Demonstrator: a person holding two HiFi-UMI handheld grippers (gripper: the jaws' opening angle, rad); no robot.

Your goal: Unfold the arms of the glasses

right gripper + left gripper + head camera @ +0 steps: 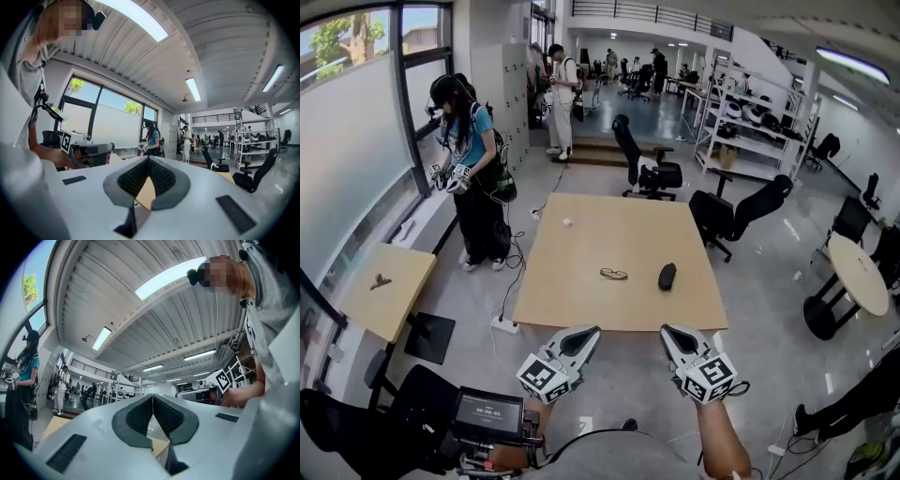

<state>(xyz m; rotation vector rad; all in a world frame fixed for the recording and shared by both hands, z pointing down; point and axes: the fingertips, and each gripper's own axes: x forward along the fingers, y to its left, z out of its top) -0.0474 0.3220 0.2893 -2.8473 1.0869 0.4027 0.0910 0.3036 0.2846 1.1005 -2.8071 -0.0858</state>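
In the head view both grippers sit at the bottom centre of the frame, held out side by side over the grey floor, just short of the near edge of the wooden table [581,246]. The left gripper [592,331] has its jaws pressed together at the tips with nothing between them; the left gripper view shows the same, the two dark ribbed pads [140,417] meeting in a thin line at the left gripper's [152,398] tip. The right gripper [667,331] is closed just as tightly and is empty, and in the right gripper view its pads [161,178] touch at the front of the right gripper [148,161]. The glasses [613,274] lie on the table, in the middle of the frame, nearer the table's front edge and well apart from both grippers; they look too small to tell how the arms are set. Just to the right of them lies a dark oval case [667,276], close by but not touching. A small white object [567,222] sits further back on the tabletop. At the upper left a person [469,159] in a teal top stands by the window holding another pair of grippers, and a smaller table [384,292] stands at the left edge.
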